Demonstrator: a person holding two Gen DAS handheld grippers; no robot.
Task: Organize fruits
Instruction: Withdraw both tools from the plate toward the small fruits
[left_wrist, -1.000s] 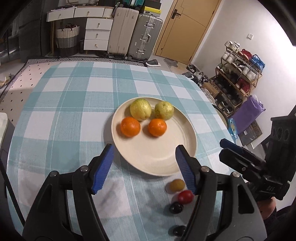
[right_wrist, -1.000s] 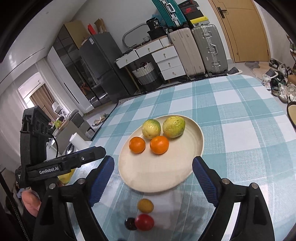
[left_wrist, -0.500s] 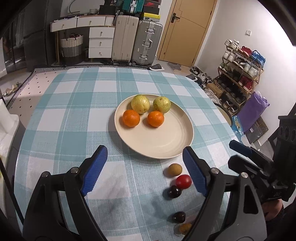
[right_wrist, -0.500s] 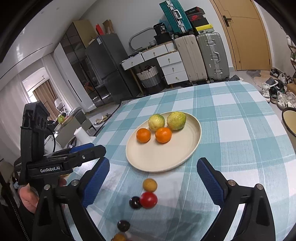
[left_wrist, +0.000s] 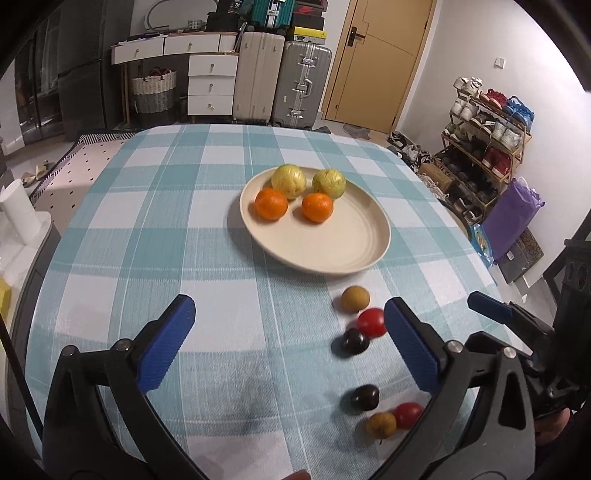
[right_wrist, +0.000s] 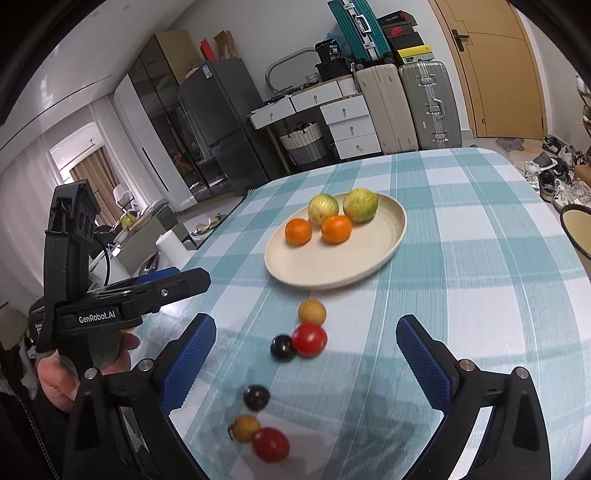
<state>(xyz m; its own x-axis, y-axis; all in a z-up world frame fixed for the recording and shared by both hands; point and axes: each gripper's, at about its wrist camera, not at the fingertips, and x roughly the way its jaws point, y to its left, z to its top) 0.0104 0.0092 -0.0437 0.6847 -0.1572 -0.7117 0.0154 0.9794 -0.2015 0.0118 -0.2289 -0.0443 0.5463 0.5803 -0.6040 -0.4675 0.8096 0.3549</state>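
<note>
Pulled back from the plate (left_wrist: 373, 254), bringing six small fruits (left_wrist: 354, 299) into view on the counter (left_wrist: 155, 229) near its front rim. Already plated: two oranges, two green fruits. Left gripper (left_wrist: 288, 339) and right gripper (right_wrist: 306, 354) just spread wide, empty, probably readied for the loose ones.
</note>
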